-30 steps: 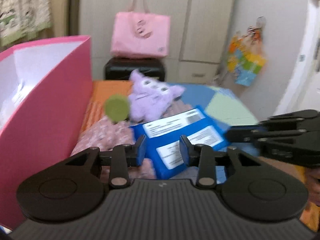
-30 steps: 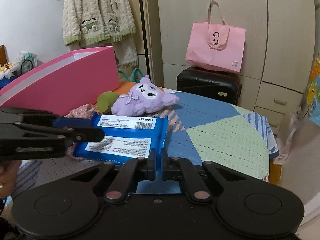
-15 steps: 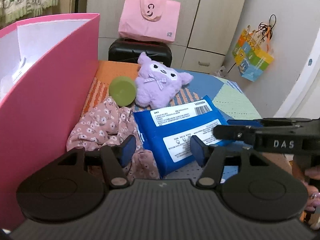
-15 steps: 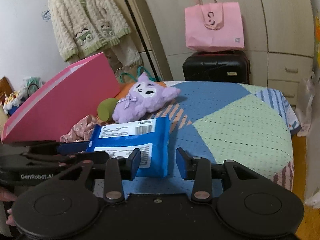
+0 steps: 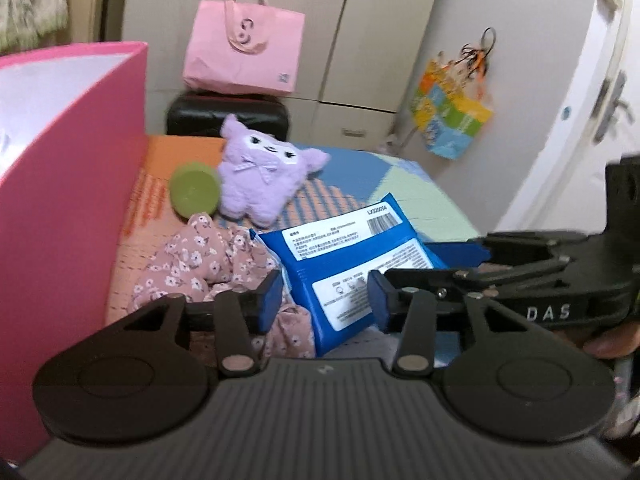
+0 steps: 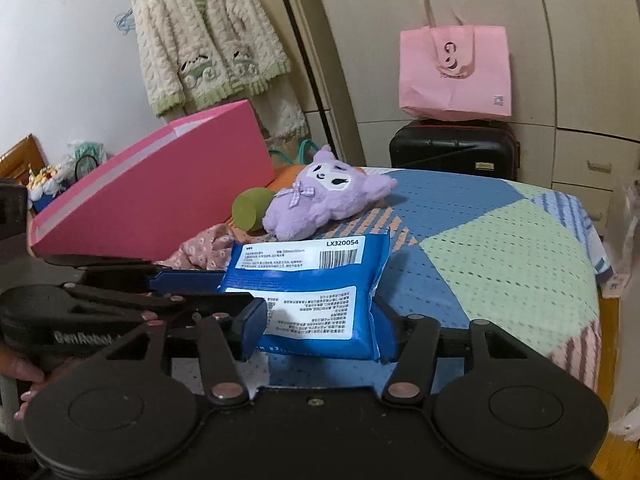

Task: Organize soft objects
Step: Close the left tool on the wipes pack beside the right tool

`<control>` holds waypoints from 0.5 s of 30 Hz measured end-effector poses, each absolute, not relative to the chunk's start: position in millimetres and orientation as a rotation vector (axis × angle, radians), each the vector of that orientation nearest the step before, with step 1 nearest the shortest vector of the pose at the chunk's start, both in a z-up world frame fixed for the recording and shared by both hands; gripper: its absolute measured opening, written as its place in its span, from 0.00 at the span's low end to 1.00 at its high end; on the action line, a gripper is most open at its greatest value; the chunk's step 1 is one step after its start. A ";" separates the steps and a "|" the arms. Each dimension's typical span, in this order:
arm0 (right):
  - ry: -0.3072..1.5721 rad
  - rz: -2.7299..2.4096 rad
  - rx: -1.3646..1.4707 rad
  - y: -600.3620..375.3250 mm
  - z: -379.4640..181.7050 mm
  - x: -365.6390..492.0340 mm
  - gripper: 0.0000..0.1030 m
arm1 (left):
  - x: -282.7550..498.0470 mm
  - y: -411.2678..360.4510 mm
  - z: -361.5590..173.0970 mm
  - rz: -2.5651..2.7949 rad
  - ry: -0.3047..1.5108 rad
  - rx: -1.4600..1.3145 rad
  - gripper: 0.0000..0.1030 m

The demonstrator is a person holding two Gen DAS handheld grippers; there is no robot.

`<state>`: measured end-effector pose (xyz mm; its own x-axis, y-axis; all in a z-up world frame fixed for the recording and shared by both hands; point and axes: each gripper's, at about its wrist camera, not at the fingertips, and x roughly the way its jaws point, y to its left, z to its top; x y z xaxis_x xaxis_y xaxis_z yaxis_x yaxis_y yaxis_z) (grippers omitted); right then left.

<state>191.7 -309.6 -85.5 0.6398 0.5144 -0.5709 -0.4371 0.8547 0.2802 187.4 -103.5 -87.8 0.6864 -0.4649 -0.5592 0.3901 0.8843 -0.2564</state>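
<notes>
A blue soft pack [image 5: 352, 264] [image 6: 316, 292] with white labels lies on the bed. My left gripper [image 5: 324, 300] is open, its jaws spread on either side of the pack's near corner. My right gripper [image 6: 316, 336] is open too, jaws either side of the pack's near edge. A purple plush toy [image 5: 260, 172] [image 6: 324, 200], a green round cushion [image 5: 196, 194] [image 6: 250, 210] and a pink floral cloth [image 5: 200, 264] [image 6: 204, 250] lie behind the pack. A big pink box [image 5: 68, 184] [image 6: 160, 196] stands open at the left.
The bed has a patchwork cover [image 6: 500, 256]. A black suitcase [image 6: 452, 144] with a pink bag [image 6: 456, 72] on top stands by the wardrobe. A cream cardigan [image 6: 208, 40] hangs on the wall. A colourful bag [image 5: 452, 120] hangs near the door.
My right gripper has let go of the blue pack and opened wide. My left gripper has opened wider and moved closer to the pack, which now rests on the bed.
</notes>
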 end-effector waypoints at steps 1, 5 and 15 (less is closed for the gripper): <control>0.681 0.537 0.124 -311.9 -83.9 187.3 0.57 | 186.9 -103.1 -87.2 -0.491 0.655 -0.123 0.45; 0.668 0.476 0.098 -314.6 -80.1 170.3 0.21 | 182.3 -109.1 -89.1 -0.451 0.648 -0.031 0.49; 0.631 0.374 0.058 -313.2 -81.1 131.7 0.15 | 161.4 -109.4 -79.1 -0.399 0.567 0.030 0.52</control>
<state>131.7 -313.2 -81.1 0.7427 0.3586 -0.5655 -0.3238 0.9315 0.1653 161.4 -109.4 -79.1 0.7688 -0.3597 -0.5287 0.3763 0.9230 -0.0807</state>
